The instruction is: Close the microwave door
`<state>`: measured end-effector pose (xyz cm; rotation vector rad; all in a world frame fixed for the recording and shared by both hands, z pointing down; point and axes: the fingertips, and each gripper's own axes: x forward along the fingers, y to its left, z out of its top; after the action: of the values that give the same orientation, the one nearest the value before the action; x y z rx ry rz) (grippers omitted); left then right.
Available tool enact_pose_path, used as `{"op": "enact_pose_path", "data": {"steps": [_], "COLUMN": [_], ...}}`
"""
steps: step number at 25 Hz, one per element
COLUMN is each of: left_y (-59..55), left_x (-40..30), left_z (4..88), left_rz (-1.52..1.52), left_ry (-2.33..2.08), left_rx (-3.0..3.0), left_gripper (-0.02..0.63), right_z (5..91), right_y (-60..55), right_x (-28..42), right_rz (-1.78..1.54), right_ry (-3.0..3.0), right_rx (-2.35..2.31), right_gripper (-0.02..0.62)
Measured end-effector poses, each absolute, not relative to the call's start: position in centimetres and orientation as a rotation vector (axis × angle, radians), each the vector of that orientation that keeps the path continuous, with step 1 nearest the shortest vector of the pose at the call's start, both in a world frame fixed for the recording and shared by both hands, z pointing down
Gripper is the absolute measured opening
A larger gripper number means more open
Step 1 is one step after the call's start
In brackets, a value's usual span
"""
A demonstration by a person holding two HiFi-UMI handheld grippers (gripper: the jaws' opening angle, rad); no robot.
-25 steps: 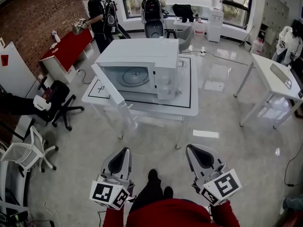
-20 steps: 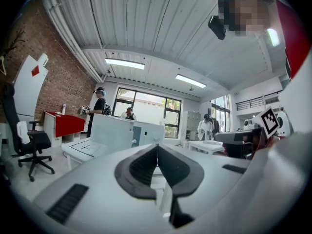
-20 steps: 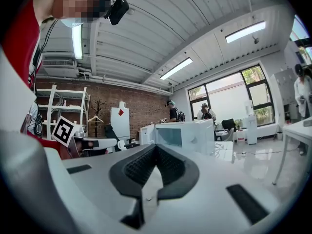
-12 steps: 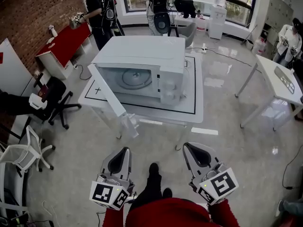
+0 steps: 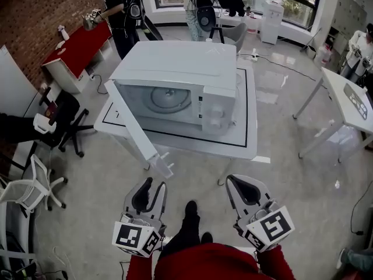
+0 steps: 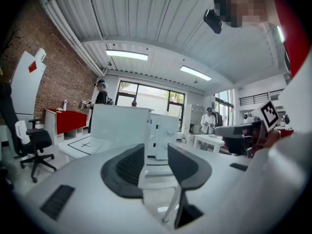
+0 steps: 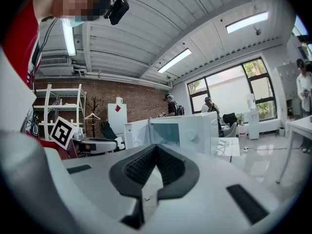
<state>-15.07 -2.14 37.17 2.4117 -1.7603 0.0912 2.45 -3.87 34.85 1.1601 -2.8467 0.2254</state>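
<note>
My left tongs (image 5: 154,184) are opening on nothing and my right tongs (image 5: 242,181) sit pressed together, empty, both well short of the microwave (image 5: 178,69), whose door (image 5: 135,128) swings out towards me, so I judge I'm on the approach and must next push its outer face.

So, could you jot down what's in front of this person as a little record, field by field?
Microwave: white, on a white table, turntable visible inside
Door: swung open toward the person
Left hand-held gripper: jaws opening, nothing between them, not touching the door
Right hand-held gripper: jaws together, empty
Background: people standing beyond the microwave
</note>
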Motion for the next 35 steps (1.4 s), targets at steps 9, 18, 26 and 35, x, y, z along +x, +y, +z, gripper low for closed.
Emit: {"op": "enact_pose_path", "data": {"steps": [9, 18, 26, 35], "left_y": [-4.5, -5.7, -7.3, -9.4], "left_x": [-15.7, -14.7, -13.3, -12.1], "left_z": [38.3, 38.2, 38.1, 37.9], "left_rz": [0.133, 0.133, 0.138, 0.135], "left_ry": [-1.712, -1.649, -1.566, -1.483], "left_rx": [2.392, 2.44, 2.483, 2.533], "left_gripper": [0.186, 0.186, 0.184, 0.184], "right_z": [35.4, 35.7, 35.8, 35.2], "right_y": [-5.8, -7.1, -8.0, -9.5], "right_x": [2.2, 1.6, 1.4, 1.5], "right_rz": [0.27, 0.297, 0.305, 0.245], "right_ry": [-2.827, -2.816, -2.801, -2.81], "right_rx": [1.16, 1.169, 1.174, 1.224], "right_gripper": [0.014, 0.014, 0.014, 0.014]}}
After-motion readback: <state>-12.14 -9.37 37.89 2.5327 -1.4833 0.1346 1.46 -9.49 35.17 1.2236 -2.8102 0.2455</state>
